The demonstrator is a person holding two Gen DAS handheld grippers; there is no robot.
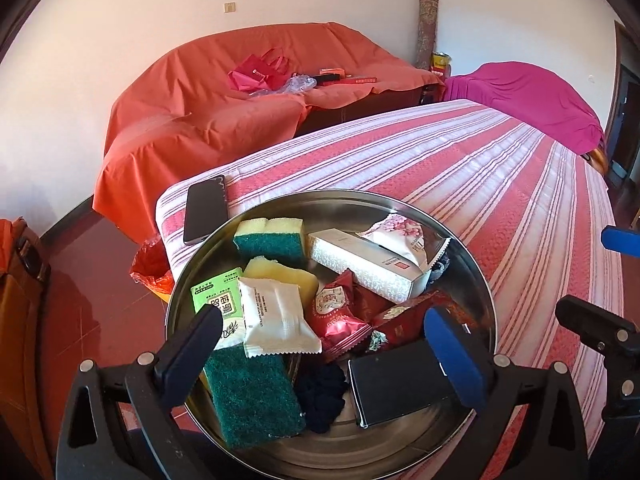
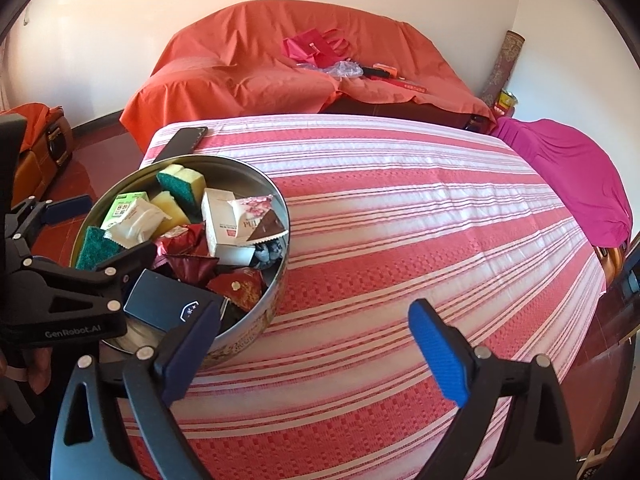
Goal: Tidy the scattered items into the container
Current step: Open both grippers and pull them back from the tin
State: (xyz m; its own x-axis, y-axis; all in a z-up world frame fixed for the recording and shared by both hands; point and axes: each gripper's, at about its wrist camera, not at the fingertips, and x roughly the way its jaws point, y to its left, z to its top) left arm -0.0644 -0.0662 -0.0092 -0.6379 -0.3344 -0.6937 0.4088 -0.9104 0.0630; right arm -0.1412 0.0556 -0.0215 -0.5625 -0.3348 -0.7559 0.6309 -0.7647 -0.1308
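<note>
A round metal tin (image 1: 474, 268) stands at the near left corner of the striped table. It holds green-and-yellow sponges (image 1: 270, 236), a white box (image 1: 368, 264), several snack packets, a dark hair tie and a black box (image 1: 400, 384). My left gripper (image 1: 326, 346) hovers open over the tin's near half, nothing pinched. In the right wrist view the tin (image 2: 276, 284) sits at left, and my right gripper (image 2: 316, 354) is open over bare cloth beside it. A dark phone (image 1: 206, 208) lies on the table just beyond the tin.
The pink-striped tablecloth (image 2: 400, 208) stretches right of the tin. Behind it are a sofa under an orange cover (image 2: 256, 60) with bags on it and a magenta-draped seat (image 2: 580, 168). A red plastic bag (image 1: 150, 264) hangs at the table's left edge.
</note>
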